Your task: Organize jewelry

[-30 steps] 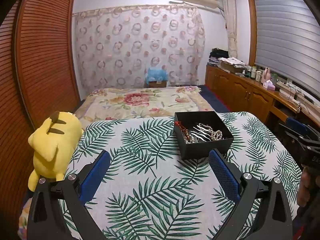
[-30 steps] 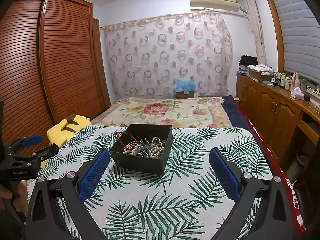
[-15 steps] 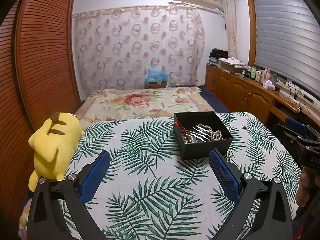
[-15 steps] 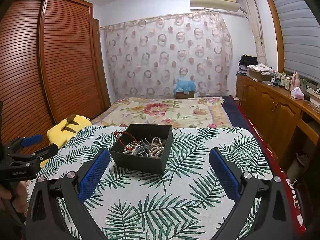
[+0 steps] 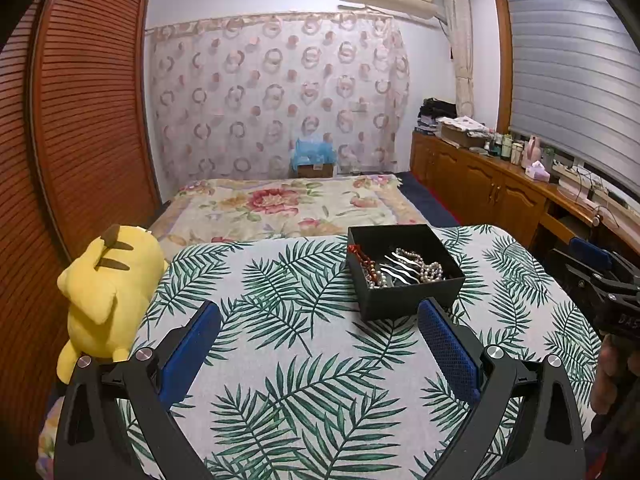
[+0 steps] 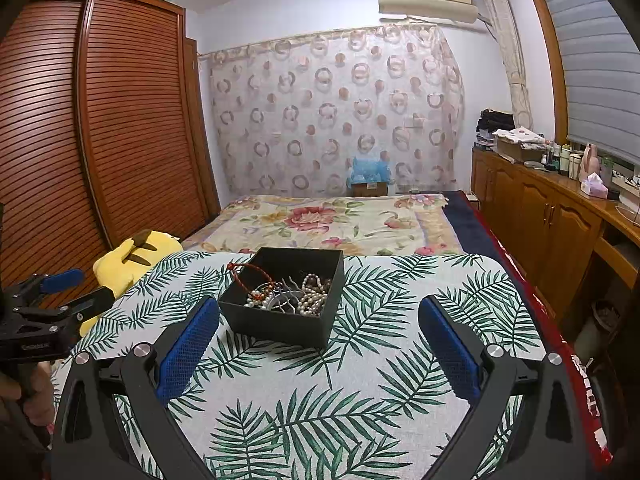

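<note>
An open black box (image 5: 404, 300) sits on a palm-leaf cloth (image 5: 304, 360). It holds pearl strands (image 5: 428, 268), a red cord bracelet (image 5: 358, 252) and a silver wavy hairpin (image 5: 396, 270). It also shows in the right wrist view (image 6: 280, 320), with pearls (image 6: 312, 296) and the red cord (image 6: 248, 270). My left gripper (image 5: 320, 320) is open and empty, short of the box and to its left. My right gripper (image 6: 320, 320) is open and empty, with the box just beyond its left finger.
A yellow plush toy (image 5: 104, 292) lies at the cloth's left edge. A floral bed (image 5: 288, 204) lies beyond. Wooden wardrobe doors (image 6: 100, 140) stand left, and a wooden cabinet (image 6: 552, 220) with bottles runs along the right.
</note>
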The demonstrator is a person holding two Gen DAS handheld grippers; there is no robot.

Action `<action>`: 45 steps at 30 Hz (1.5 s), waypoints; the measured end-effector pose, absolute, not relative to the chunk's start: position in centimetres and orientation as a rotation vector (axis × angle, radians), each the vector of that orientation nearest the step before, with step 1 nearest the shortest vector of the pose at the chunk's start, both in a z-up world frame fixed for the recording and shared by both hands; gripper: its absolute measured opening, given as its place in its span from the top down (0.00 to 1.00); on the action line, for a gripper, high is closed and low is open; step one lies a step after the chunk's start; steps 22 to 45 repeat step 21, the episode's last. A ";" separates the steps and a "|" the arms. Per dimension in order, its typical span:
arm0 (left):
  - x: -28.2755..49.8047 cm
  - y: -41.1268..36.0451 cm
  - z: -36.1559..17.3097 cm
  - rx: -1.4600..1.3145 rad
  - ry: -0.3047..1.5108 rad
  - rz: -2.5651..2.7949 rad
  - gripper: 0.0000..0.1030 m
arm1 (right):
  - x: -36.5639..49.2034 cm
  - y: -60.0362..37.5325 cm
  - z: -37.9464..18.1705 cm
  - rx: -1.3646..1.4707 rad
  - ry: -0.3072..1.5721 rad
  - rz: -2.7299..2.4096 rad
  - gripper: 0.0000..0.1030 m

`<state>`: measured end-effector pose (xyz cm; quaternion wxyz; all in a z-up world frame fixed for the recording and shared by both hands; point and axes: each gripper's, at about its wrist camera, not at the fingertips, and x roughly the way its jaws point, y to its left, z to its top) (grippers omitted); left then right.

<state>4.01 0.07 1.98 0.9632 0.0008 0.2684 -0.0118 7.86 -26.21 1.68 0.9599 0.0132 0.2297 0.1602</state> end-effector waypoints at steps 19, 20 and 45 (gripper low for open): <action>3.8 0.0 2.2 0.002 0.543 -0.025 0.08 | 7.9 -26.2 1.6 0.027 0.466 0.325 0.03; 3.8 0.1 2.1 0.002 0.543 -0.026 0.08 | 7.9 -26.2 1.6 0.027 0.466 0.325 0.03; 3.8 0.0 2.2 0.003 0.543 -0.026 0.08 | 7.9 -26.2 1.6 0.027 0.466 0.325 0.03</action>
